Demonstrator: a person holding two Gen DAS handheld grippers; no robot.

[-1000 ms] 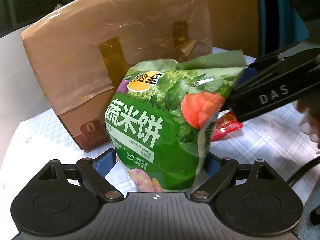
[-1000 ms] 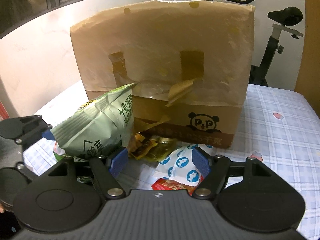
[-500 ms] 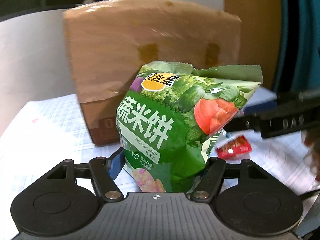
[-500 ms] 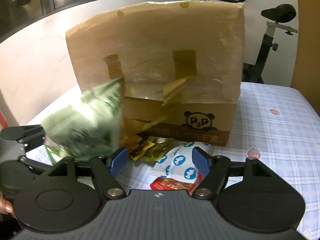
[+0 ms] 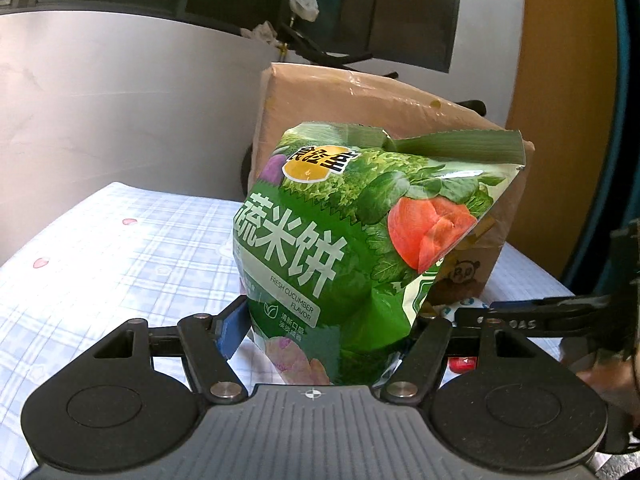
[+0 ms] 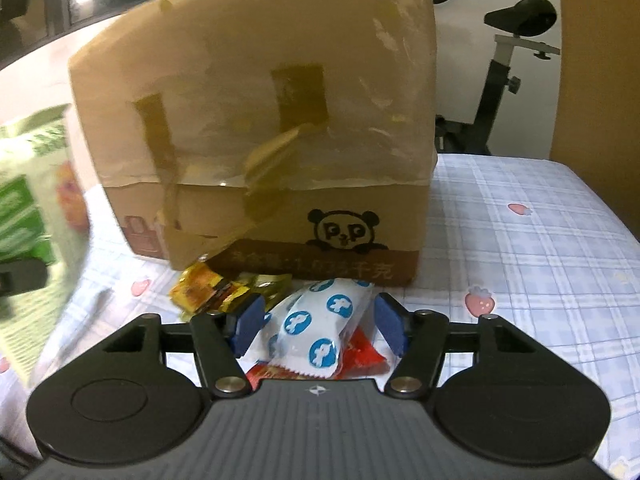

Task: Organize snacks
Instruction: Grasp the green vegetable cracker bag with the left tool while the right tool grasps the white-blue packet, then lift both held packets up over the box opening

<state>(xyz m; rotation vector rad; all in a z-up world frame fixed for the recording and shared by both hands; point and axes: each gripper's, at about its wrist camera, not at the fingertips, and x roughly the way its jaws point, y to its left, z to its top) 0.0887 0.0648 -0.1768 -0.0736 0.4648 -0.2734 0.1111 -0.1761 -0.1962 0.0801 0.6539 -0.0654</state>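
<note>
My left gripper (image 5: 328, 328) is shut on a green rice-cracker bag (image 5: 360, 248) and holds it upright above the table, in front of the cardboard box (image 5: 360, 96). The bag shows blurred at the left edge of the right wrist view (image 6: 32, 216). My right gripper (image 6: 320, 320) is open, its blue pads on either side of a white packet with blue dots (image 6: 320, 328), not closed on it. A red packet (image 6: 360, 360) lies under the white one. Yellow candy wrappers (image 6: 216, 292) lie at the box's (image 6: 280, 120) foot.
The table has a blue checked cloth with strawberry prints (image 6: 520, 260). The right gripper's arm (image 5: 540, 320) reaches in at the right of the left wrist view. An exercise bike (image 6: 512, 60) stands behind the table. A white wall (image 5: 100, 100) is at the left.
My left gripper has lifted the green bag and swung left, away from the right gripper. My right gripper has moved forward and down around the white packet.
</note>
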